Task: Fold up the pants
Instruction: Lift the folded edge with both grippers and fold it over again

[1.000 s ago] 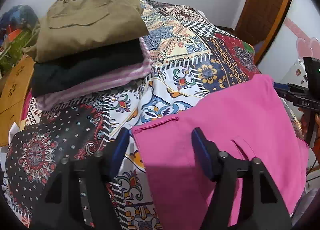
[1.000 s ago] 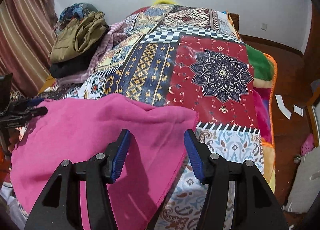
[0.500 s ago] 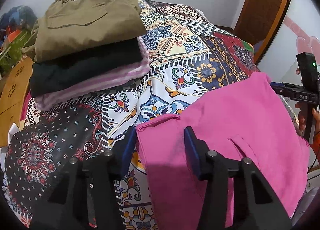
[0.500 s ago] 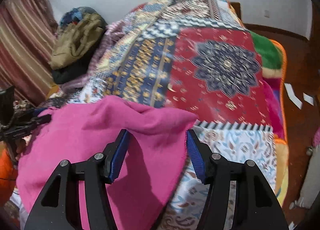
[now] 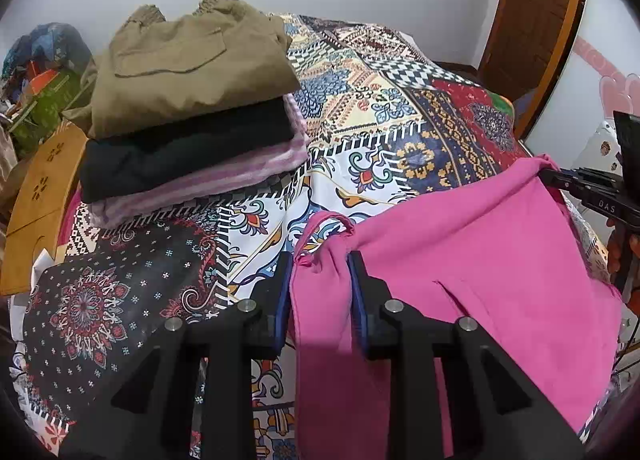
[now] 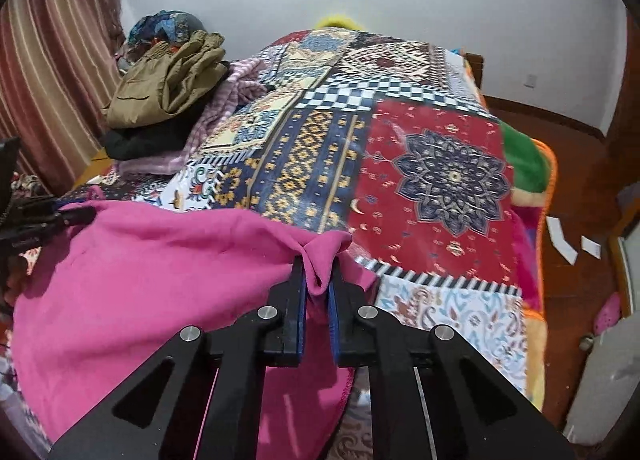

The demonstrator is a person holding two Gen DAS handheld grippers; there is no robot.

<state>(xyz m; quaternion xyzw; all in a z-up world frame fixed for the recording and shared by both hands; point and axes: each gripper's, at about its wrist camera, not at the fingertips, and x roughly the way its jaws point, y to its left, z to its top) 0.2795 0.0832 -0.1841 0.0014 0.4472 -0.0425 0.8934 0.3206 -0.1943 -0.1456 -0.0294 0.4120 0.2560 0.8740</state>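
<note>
Pants (image 5: 480, 260) bunch at bottom center between our closing left claw (image 5: 320, 292); our right claw (image 6: 318, 288) pinches their corner tight.

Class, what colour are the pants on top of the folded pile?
Olive-khaki pants, clearest in the left wrist view.

Wrist cams, close, prob. shared pants (image 5: 480, 260)

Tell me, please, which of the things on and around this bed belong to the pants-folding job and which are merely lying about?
In the job:
- pink pants
- left gripper, jaws closing on a bunched corner
- right gripper, shut on the other corner

Lying about:
- stack of folded clothes
- patchwork bedspread
- paper scraps on the floor
</note>
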